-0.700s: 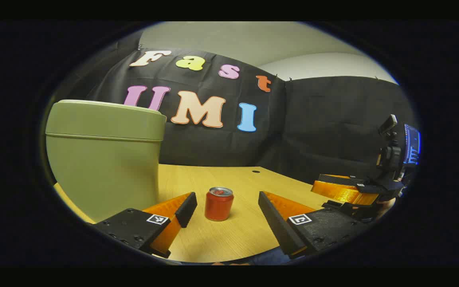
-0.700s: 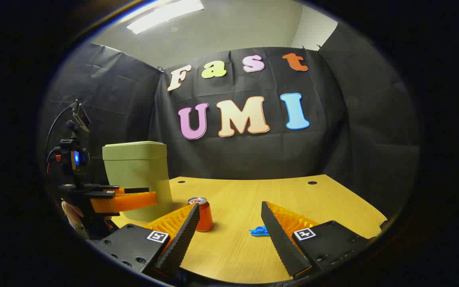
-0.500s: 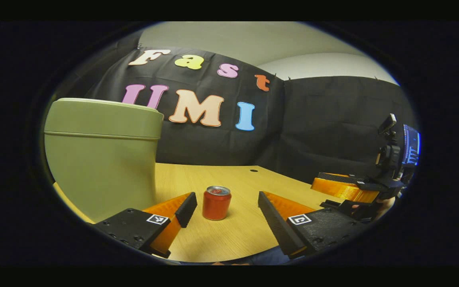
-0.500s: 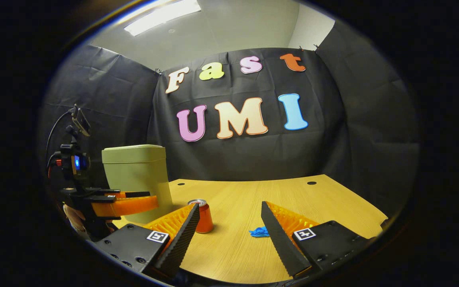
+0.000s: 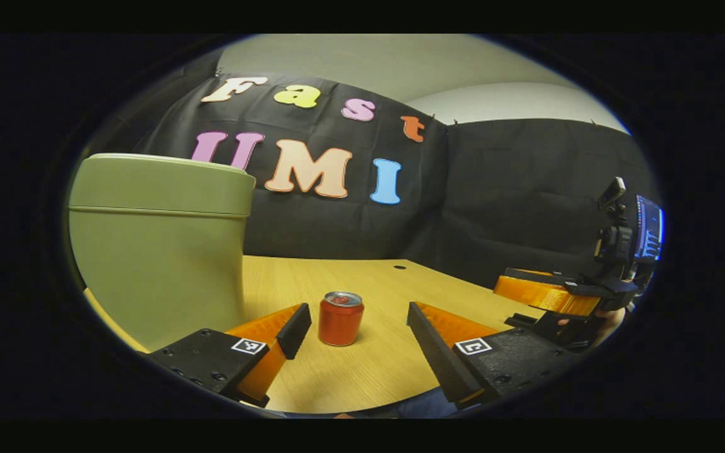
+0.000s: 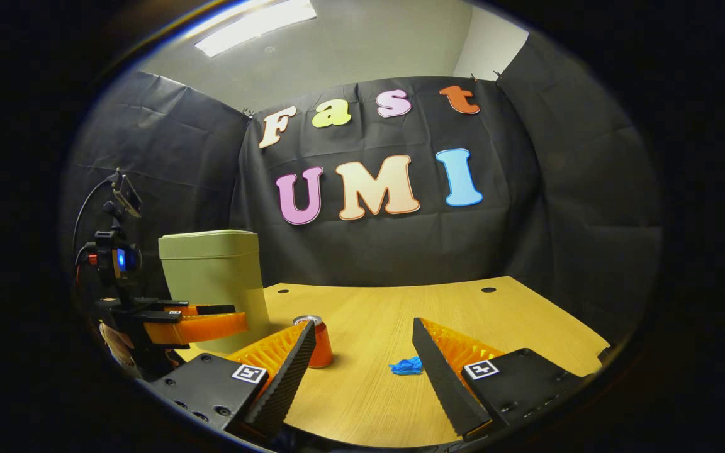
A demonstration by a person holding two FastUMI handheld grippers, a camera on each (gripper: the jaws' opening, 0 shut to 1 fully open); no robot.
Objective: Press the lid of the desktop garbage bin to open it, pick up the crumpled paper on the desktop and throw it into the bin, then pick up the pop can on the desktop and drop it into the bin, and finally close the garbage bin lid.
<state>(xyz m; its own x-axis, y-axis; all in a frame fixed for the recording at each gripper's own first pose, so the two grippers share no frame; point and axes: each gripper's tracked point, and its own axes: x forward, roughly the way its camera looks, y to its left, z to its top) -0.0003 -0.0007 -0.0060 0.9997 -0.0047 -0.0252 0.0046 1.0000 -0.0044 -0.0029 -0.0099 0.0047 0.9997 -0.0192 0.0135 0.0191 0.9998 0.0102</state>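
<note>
Bin (image 5: 155, 245) stands at the far left of the table (image 5: 375, 358), lid (image 5: 161, 182) down and flush on the body. Nothing is done yet; the step in hand, by my reading, is pressing the lid open.

Left gripper (image 5: 356, 333) hangs low, just above the table, jaws spread wide and holding nothing. The pop can (image 5: 340, 318) stands upright between and a little beyond its fingertips, not touched. The bin is just left of this gripper and rises well above it.

Right gripper (image 6: 362, 371) hovers on the right, jaws also wide open and empty. In the right gripper view the crumpled paper (image 6: 405, 365), a small blue wad, lies on the table close to its right finger, and the can is partly hidden behind the left finger.

To do the press well:
- The left gripper is the nearer one; lift it clear above the lid rim before moving over, so it does not knock the bin's side.
- Keep the lift straight up at first; the can sits in the jaws' path and tips easily.
- Press from above with a fingertip. Where the latch sits I cannot tell from here.
- The bin looks light; a sideways shove would likely slide it.
</note>
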